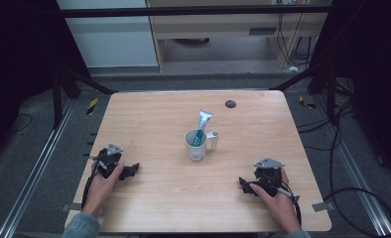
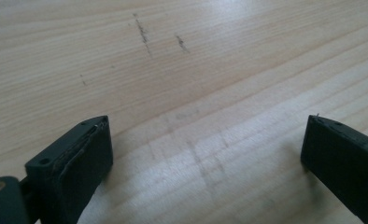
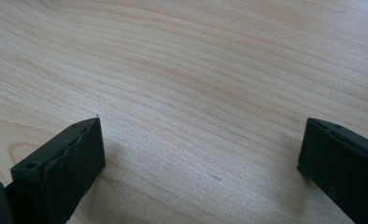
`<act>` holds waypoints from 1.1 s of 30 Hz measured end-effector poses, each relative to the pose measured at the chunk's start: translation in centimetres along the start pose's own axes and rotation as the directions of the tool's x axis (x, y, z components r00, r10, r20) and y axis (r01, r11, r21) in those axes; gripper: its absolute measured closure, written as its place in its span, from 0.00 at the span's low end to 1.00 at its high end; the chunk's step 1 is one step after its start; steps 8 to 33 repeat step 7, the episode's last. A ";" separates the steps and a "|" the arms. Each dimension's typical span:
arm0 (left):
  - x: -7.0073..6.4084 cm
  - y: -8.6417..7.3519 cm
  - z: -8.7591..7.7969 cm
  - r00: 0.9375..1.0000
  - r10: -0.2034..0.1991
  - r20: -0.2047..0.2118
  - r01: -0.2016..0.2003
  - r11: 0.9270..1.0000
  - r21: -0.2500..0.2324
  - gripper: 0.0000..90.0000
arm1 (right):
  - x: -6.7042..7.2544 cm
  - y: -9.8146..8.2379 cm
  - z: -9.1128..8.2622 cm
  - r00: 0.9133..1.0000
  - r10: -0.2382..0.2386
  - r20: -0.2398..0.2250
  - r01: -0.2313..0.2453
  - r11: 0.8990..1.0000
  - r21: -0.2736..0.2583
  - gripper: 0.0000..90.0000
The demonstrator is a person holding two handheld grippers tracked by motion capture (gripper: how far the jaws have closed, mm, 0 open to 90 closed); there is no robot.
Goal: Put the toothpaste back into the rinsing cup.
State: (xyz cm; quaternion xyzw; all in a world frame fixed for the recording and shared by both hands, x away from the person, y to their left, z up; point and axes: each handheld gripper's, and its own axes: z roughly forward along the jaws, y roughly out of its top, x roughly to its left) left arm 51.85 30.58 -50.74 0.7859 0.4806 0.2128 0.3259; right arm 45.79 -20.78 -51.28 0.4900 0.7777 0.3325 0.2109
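Pale wood-grain desk [image 1: 159, 119], one item group at centre, two hand-held grippers at the near edge.

Item 1: white mug [image 1: 197, 145], upright, handle turned to the right. It stands near the middle of the desk, between the two grippers and farther from the person than both, well apart from each.

Item 2: blue-and-silver tube [image 1: 202, 125], probably toothpaste, standing tilted inside the mug; its crimped flat end sticks out above the rim and leans toward the far right. The mug wall props it, which is why it stays up.

Item 3: left gripper [image 1: 129, 171], resting low at the near left of the desk in the person's hand, jaws wide apart and holding nothing, pointed right.

Item 4: right gripper [image 1: 244, 184], near right, likewise resting on the desk, jaws wide apart and empty, pointed left. Judged a ready posture: both sit level with each other, facing inward, either free to reach for the mug or tube.

Item 5: small dark round mark [image 1: 230, 104] near the far edge; nature unclear.

View notes: the high view gives the layout and the mug. The left gripper view gives bare grain with faint dark scratches [image 2: 142, 32] between spread jaws; the right gripper view confirms bare grain between its own.
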 end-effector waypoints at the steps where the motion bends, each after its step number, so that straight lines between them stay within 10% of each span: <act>1: 0.2 0.1 0.1 1.000 -0.001 -0.001 0.001 1.000 0.001 0.01 | 0.0 0.0 0.0 1.000 0.000 0.000 0.000 1.000 0.000 0.01; 33: 0.4 0.1 0.1 1.000 -0.012 -0.013 0.012 1.000 0.008 0.00 | 0.0 0.0 0.0 1.000 0.000 -0.001 0.000 1.000 0.000 0.01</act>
